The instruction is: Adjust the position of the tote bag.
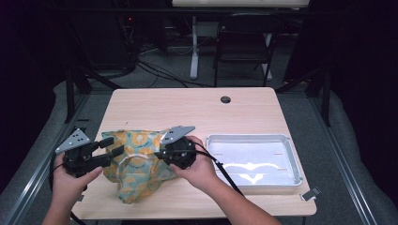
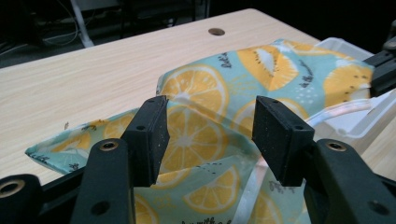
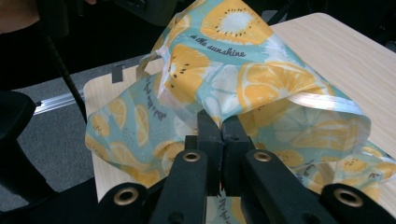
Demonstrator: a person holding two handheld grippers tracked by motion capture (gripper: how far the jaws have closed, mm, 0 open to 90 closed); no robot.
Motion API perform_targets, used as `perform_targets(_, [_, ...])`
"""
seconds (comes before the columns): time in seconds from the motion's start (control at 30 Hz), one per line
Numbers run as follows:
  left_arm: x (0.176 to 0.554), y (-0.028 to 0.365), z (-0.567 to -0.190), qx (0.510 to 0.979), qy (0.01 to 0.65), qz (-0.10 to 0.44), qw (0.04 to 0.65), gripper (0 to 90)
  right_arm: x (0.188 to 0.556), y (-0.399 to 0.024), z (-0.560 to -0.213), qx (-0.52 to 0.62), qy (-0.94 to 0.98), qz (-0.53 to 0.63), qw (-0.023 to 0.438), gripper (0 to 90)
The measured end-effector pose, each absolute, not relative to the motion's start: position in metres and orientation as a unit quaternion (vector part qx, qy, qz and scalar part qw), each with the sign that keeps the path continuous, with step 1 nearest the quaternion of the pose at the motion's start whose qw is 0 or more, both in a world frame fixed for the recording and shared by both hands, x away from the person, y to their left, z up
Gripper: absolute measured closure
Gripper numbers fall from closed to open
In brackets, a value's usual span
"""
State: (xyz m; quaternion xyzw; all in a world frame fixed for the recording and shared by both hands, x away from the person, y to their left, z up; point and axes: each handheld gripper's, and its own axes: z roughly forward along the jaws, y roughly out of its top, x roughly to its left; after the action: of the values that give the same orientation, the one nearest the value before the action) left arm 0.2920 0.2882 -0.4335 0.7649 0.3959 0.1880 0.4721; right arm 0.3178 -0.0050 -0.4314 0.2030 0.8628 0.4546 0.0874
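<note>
Item: lemon-print bag (image 1: 138, 164), crumpled, lying on the near left part of the wooden table (image 1: 187, 105). I log my left gripper (image 1: 109, 149) at the bag's left edge, jaws spread apart, nothing pinched. My right gripper (image 1: 164, 152) is clenched on a fold of the bag's right side. White tray (image 1: 291, 154) sits just right of the bag.
</note>
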Motion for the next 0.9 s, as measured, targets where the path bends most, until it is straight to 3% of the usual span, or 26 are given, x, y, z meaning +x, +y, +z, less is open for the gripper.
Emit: perform_targets(0.9, [0.292,0.283,-0.435,0.771,0.386,0.174,0.476,43.3,0.296,-0.021,-0.459,0.208,0.866,0.451,0.057,89.2])
